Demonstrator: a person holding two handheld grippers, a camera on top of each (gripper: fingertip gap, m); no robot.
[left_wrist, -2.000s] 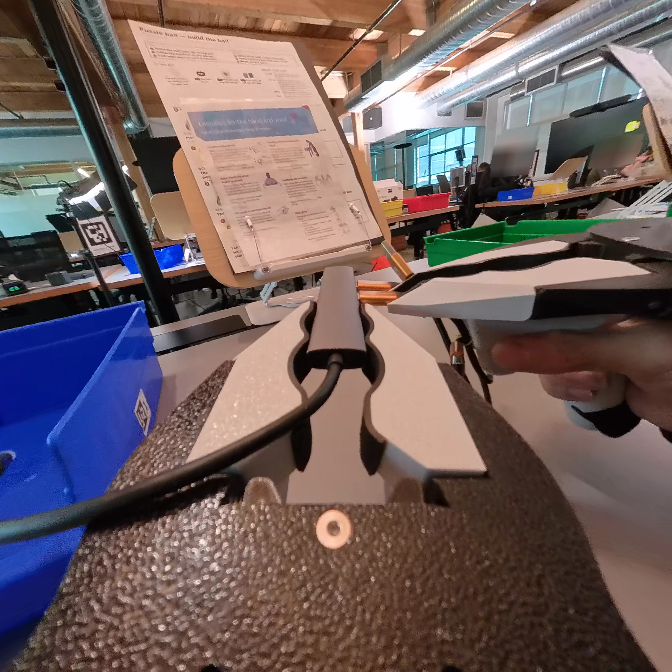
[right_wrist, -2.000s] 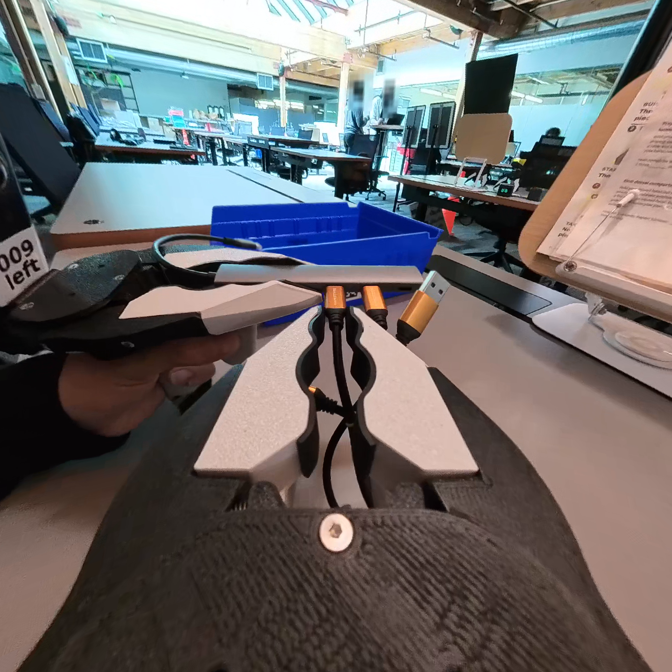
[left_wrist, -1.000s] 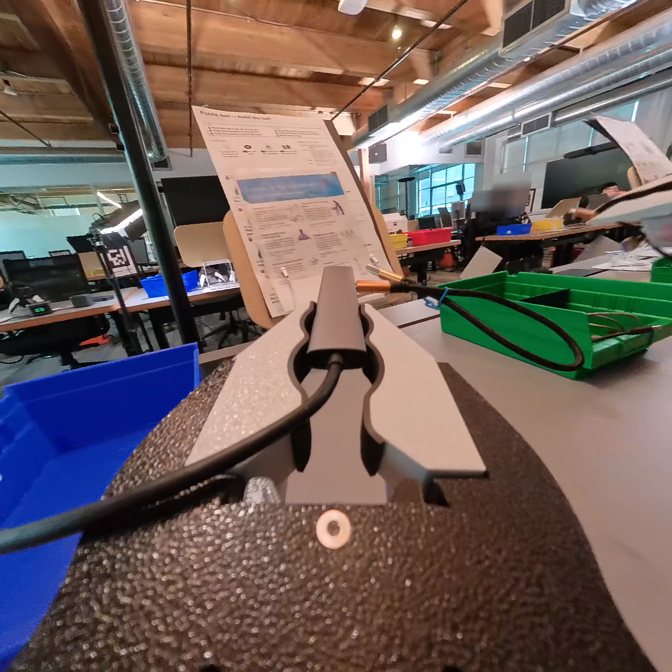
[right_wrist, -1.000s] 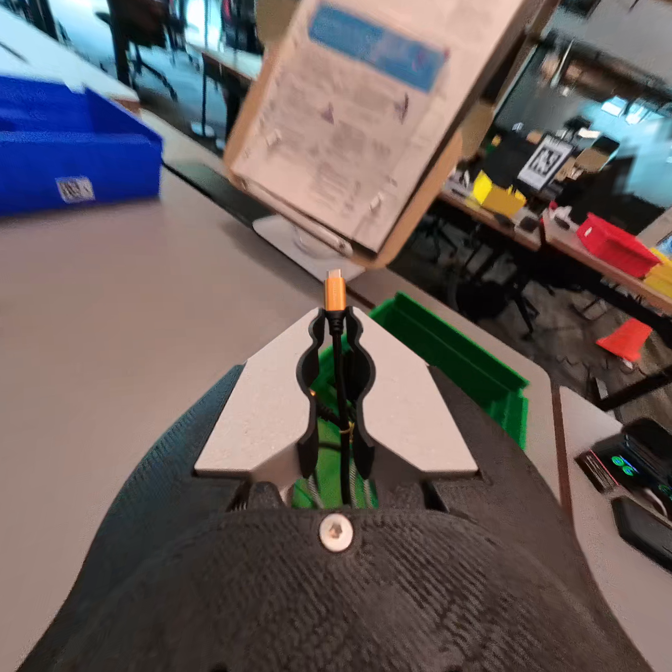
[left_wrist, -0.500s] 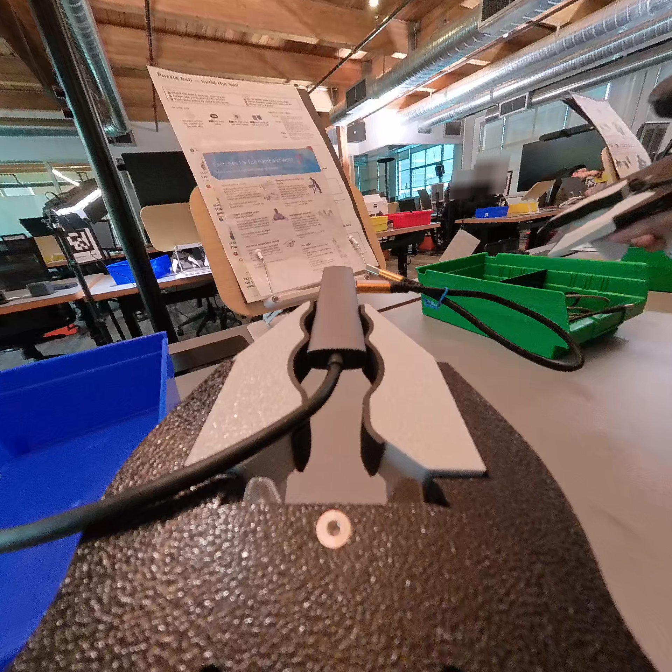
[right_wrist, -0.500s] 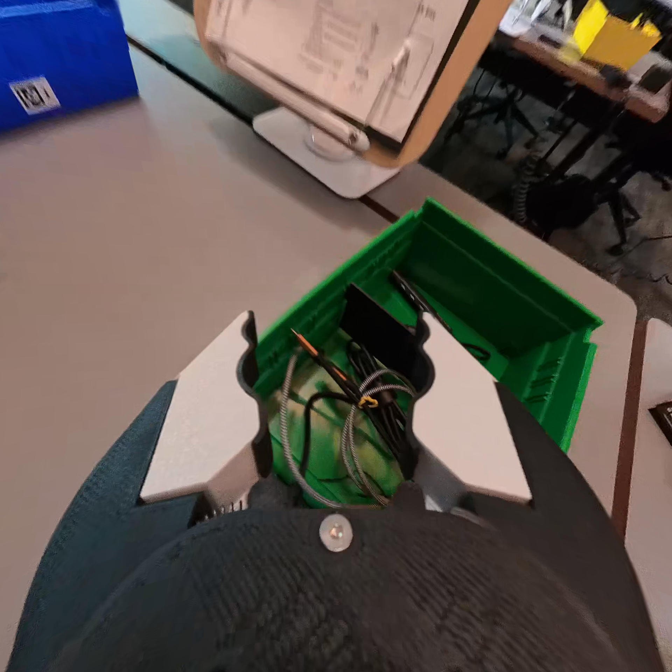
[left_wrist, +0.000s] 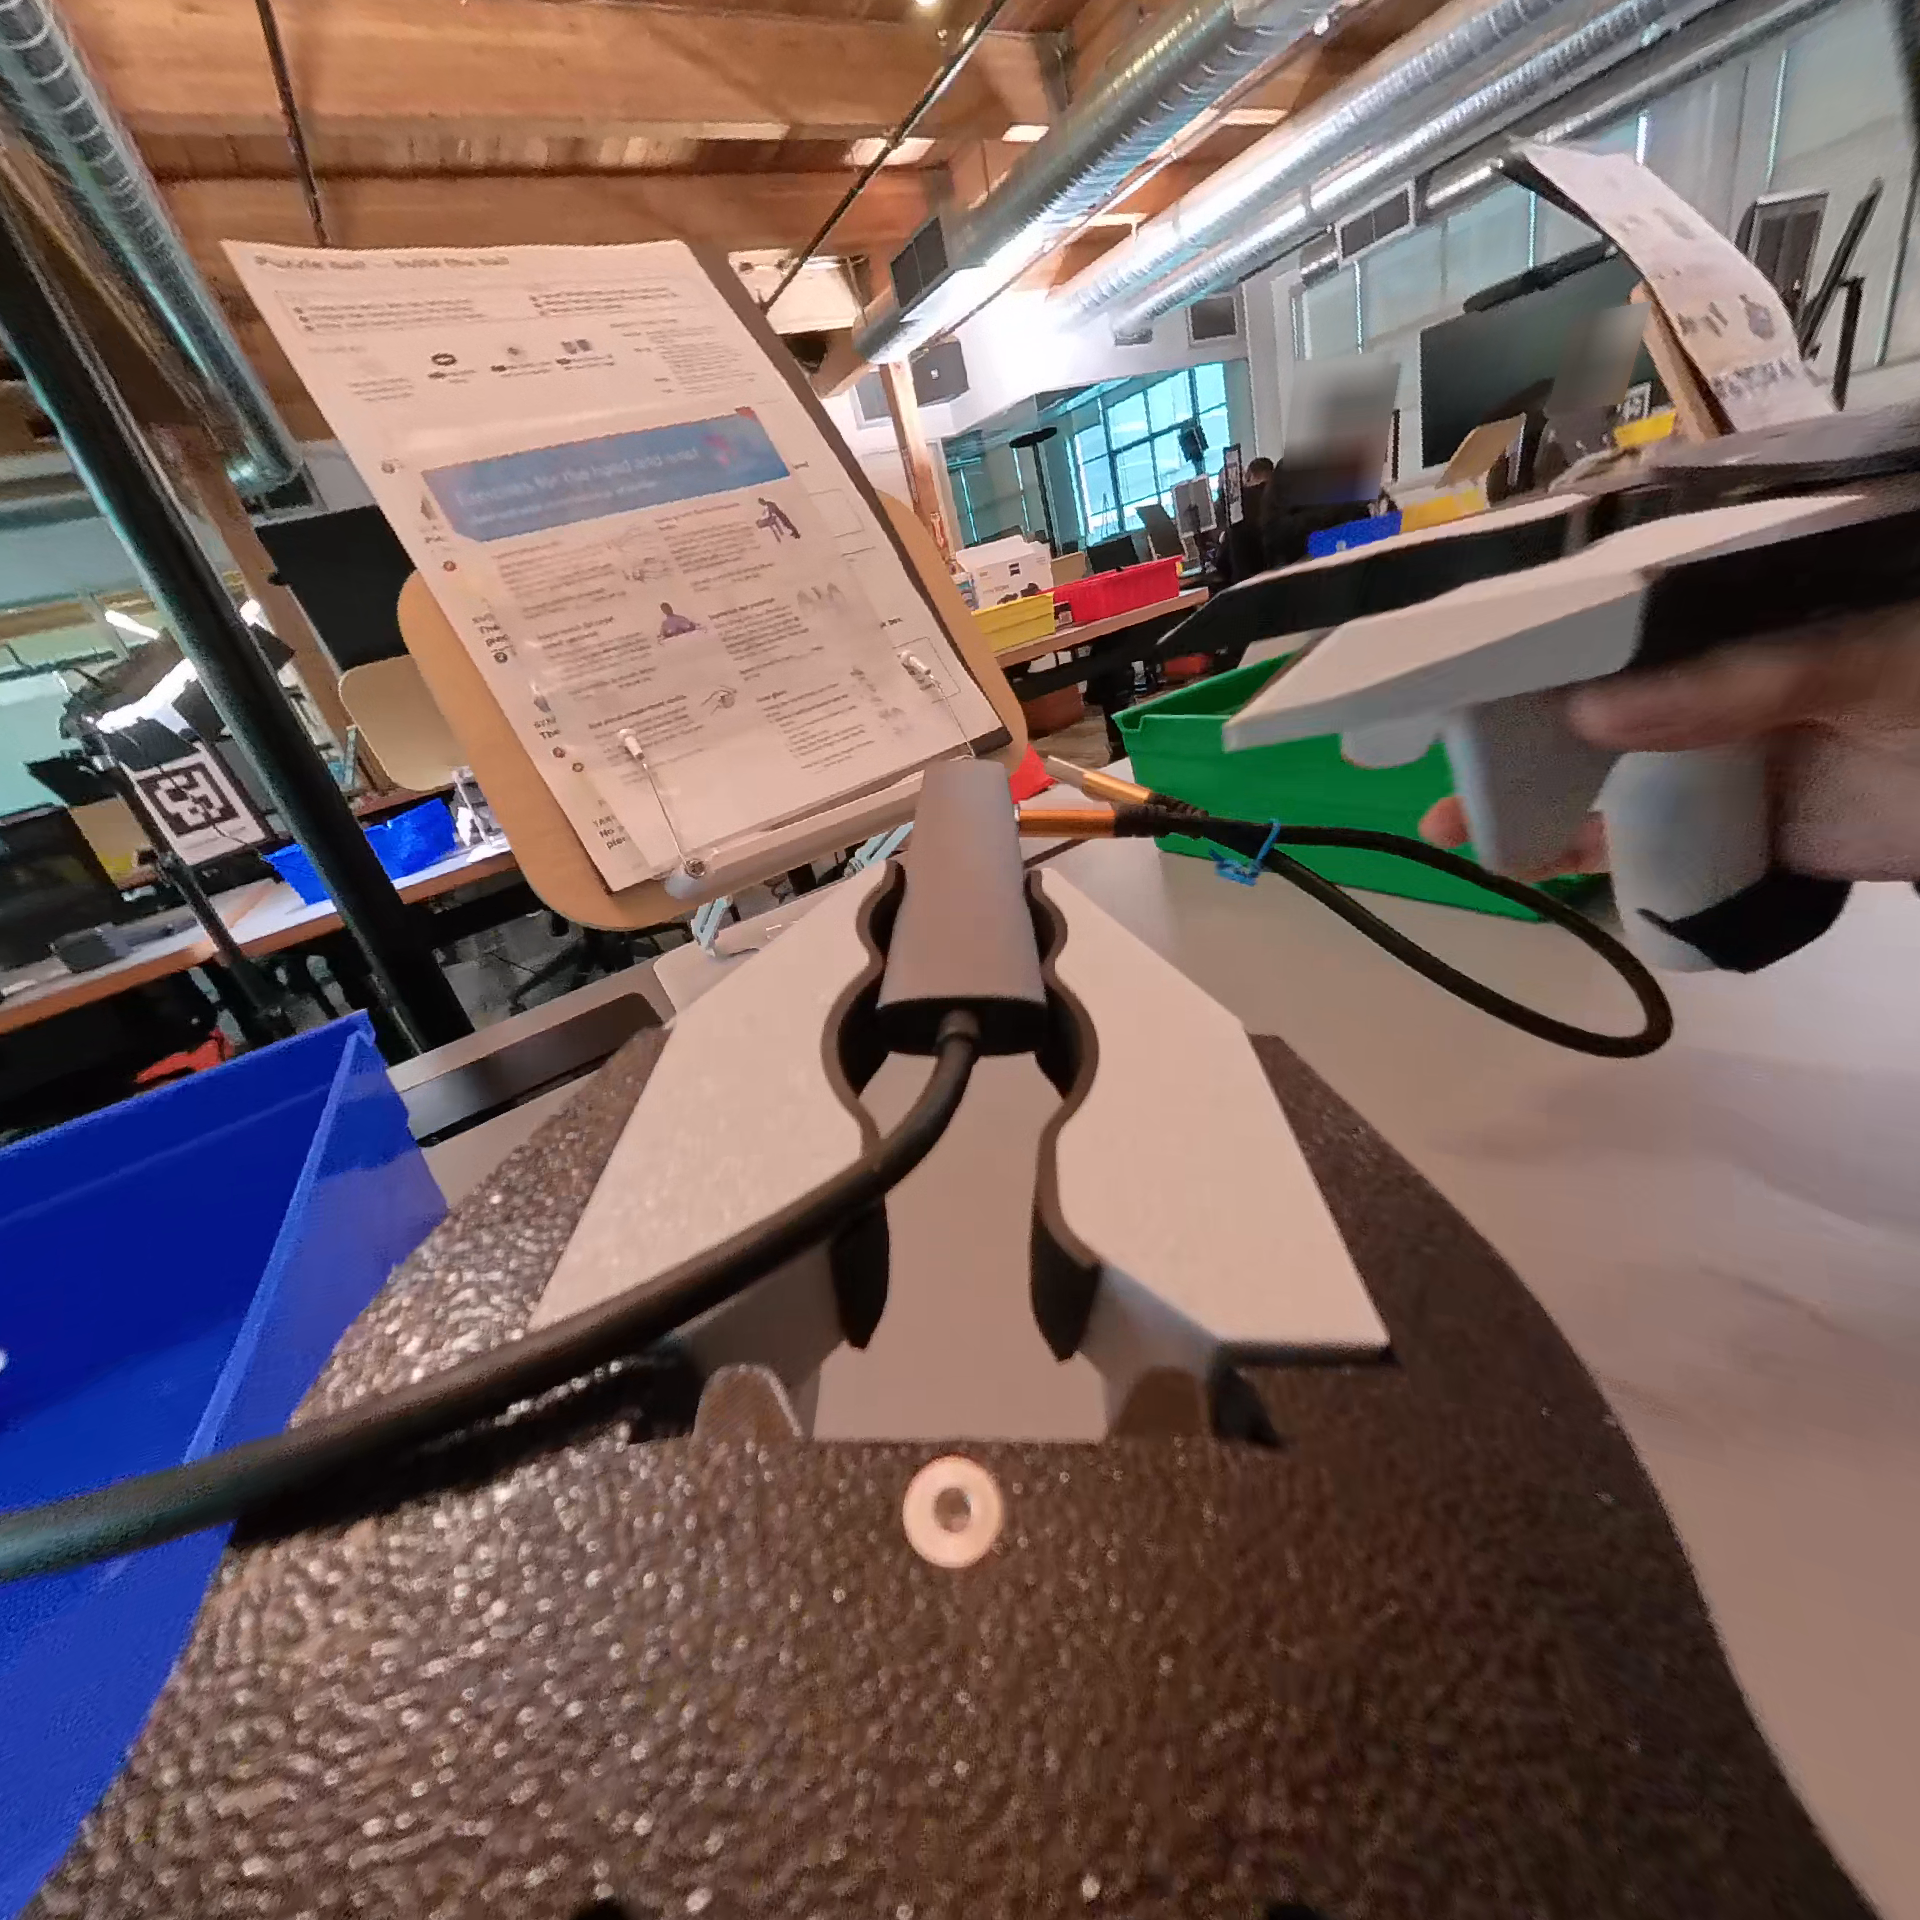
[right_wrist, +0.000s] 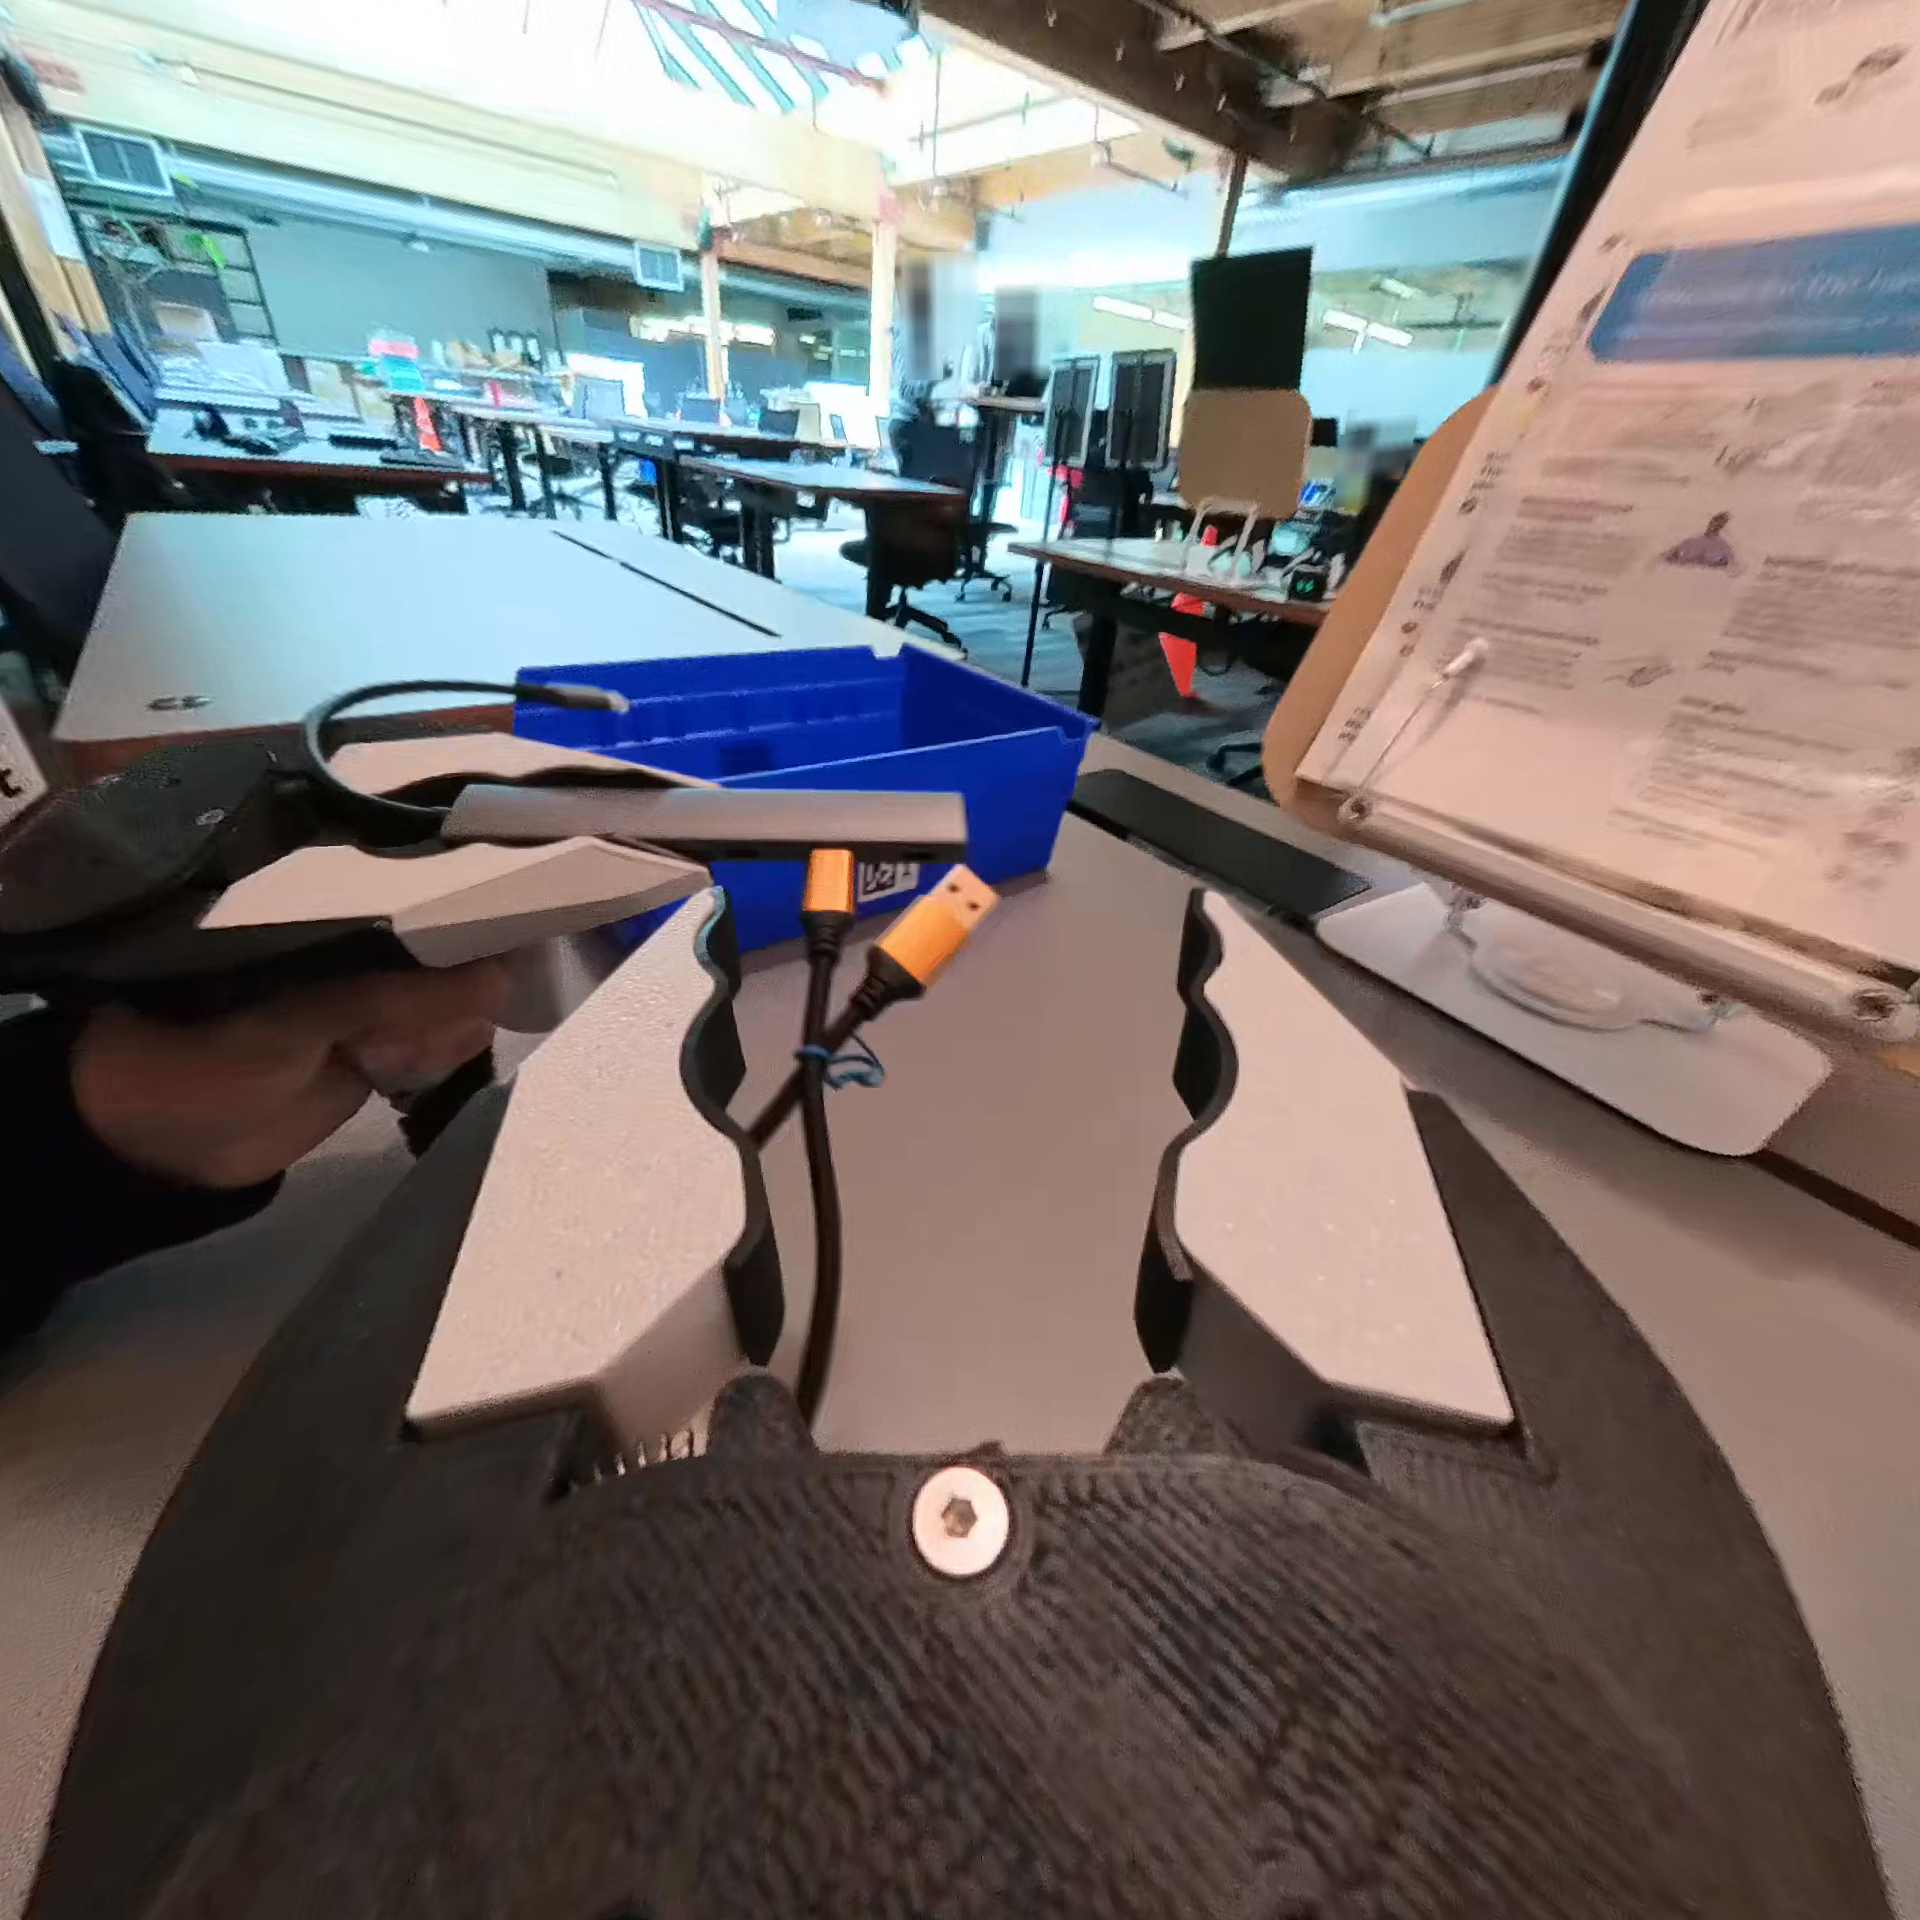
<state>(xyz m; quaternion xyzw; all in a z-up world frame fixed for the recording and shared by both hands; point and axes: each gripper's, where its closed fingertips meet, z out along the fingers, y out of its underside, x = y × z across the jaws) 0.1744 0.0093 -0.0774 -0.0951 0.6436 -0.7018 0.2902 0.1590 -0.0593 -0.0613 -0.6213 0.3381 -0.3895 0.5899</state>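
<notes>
My left gripper (left_wrist: 961, 883) is shut on a grey USB hub (left_wrist: 961, 904), held level above the table. The hub's own black cable (left_wrist: 623, 1340) trails back to the left. A black cable with an orange plug (left_wrist: 1070, 824) is plugged into the hub's side; its other orange plug (left_wrist: 1101, 787) hangs free. In the right wrist view the hub (right_wrist: 707, 814) sits in the left gripper (right_wrist: 675, 826), with the plugged orange plug (right_wrist: 829, 883) and the free plug (right_wrist: 935, 930) just ahead. My right gripper (right_wrist: 954, 914) is open and empty, its fingers either side of that cable.
A blue bin (right_wrist: 883, 748) stands behind the hub, at the left in the left wrist view (left_wrist: 156, 1299). A green bin (left_wrist: 1299, 769) stands at the right. A document stand with a printed sheet (left_wrist: 644, 582) is at the table's back edge. My right gripper (left_wrist: 1216, 686) shows beside the hub.
My right gripper pulled one orange-plug cable from the hub, carried it to the green bin, opened and left it there. It has come back open to the hub. The left gripper kept its hold.
</notes>
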